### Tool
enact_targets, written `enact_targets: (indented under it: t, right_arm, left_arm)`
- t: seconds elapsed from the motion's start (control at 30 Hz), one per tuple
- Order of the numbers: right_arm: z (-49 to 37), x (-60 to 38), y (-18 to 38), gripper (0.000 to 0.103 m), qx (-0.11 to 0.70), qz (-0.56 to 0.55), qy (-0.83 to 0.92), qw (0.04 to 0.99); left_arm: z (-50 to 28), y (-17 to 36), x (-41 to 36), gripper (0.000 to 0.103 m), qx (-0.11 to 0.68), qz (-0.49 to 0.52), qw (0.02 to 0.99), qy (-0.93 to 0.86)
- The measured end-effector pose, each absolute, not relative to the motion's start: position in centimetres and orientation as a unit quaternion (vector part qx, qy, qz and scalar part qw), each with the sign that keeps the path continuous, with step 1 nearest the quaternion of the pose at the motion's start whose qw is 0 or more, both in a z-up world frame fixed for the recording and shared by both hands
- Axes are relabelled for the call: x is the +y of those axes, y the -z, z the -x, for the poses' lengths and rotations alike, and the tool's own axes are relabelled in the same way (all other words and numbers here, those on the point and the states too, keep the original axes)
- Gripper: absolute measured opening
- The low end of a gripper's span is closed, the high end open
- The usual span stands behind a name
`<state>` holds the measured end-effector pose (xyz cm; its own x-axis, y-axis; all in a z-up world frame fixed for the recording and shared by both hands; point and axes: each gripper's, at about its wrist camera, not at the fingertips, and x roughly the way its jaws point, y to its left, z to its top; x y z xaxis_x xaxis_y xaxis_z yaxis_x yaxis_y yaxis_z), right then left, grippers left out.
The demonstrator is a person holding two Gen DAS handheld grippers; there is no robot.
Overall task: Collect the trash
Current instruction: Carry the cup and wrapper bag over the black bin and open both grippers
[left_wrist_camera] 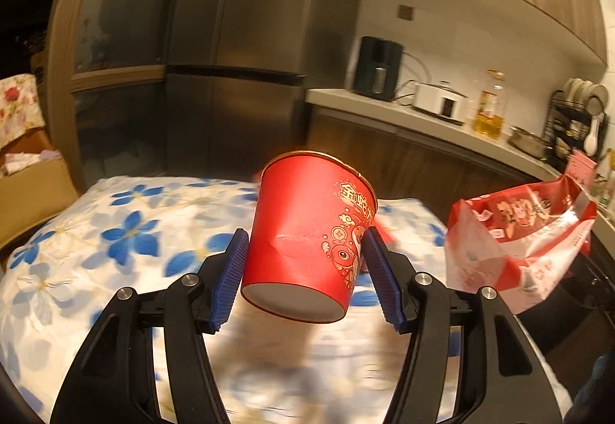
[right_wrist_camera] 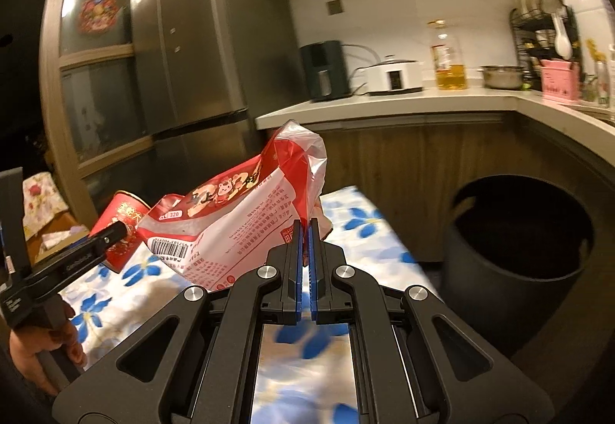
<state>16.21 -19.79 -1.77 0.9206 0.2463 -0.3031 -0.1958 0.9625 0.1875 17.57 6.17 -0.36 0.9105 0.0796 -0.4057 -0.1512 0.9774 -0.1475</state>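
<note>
Nearest the lens, the left gripper [left_wrist_camera: 303, 262] has its blue ribbed jaws clamped on the lower wall of the red paper cup [left_wrist_camera: 307, 231], one pad on each side just above the base. The cup hangs clear above the floral cloth [left_wrist_camera: 127, 231] on the worktop, leaning so its white bottom turns back toward the camera and its gold-rimmed mouth points up and away; its long axis runs from the jaws forward and upward. A dent and a crease between the jaws suggest thin card that is light and crushes easily, so a gentle squeeze low on the wall, near the stiffer base, looks like the sound place to hold it. The right gripper [right_wrist_camera: 306, 231] has its jaws together on an edge of the red and white snack bag [right_wrist_camera: 238, 220], which stands up and left of the jaws, its open torn mouth uppermost and its length slanting down to the left. The film looks limp, slick and nearly weightless, likely to flop or slip unless pinched on a fold or seam. To the right of and beyond the right jaws, past the worktop's edge, stands the dark bin [right_wrist_camera: 515, 243], mouth open upward, well apart from both pieces.
</note>
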Motion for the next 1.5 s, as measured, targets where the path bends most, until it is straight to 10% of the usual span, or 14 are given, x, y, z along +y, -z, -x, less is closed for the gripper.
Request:
enact_targets:
  t: [1.5]
  right_arm:
    - [-17.7,-42.0,2.6,0.003,0.165,-0.108,0.131,0.972]
  left_arm:
    - [-25.0,-0.1,-22.9,0.06,0.196,0.015,0.962,0.188]
